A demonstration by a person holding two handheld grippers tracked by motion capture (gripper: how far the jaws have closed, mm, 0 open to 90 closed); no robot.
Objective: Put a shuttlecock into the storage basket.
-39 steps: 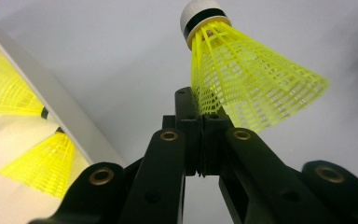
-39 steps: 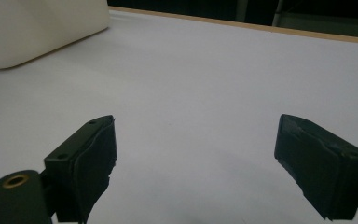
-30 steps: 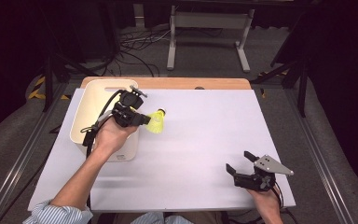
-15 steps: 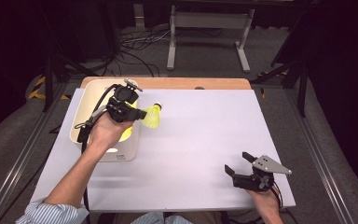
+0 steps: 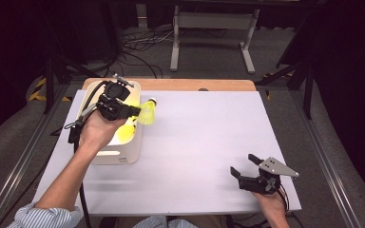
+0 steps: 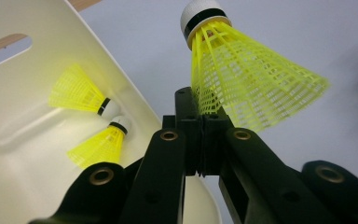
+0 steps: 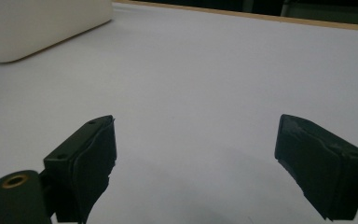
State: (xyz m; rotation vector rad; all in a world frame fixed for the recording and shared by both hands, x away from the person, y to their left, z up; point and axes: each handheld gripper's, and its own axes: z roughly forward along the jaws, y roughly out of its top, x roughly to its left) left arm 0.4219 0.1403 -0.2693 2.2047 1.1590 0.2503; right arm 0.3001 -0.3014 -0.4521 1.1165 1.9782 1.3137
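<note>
Shuttlecock [image 5: 147,112] in bright yellow, with a white cork tip, is pinched by its net skirt in the left hand-held gripper [image 5: 134,112]. Its jaws are clenched tight on the skirt's edge, as the left gripper view shows [image 6: 242,70]. It hangs in the air at the upper left of the high view, just over the right rim of a cream tub [image 5: 123,153], with the tip pointing up and away toward the back of the bench [image 5: 204,137]. Two more yellow shuttlecocks lie inside the tub, close together with their white tips nearly touching [image 6: 81,95] [image 6: 103,143]. The right hand-held gripper [image 5: 245,167] sits low at the lower right of the high view, close to the front edge of the bench. Its jaws are spread wide and grasp nothing; white bench top lies between them [image 7: 196,154]. A person's bare forearm and a striped sleeve [image 5: 43,218] come in from the bottom left.
</note>
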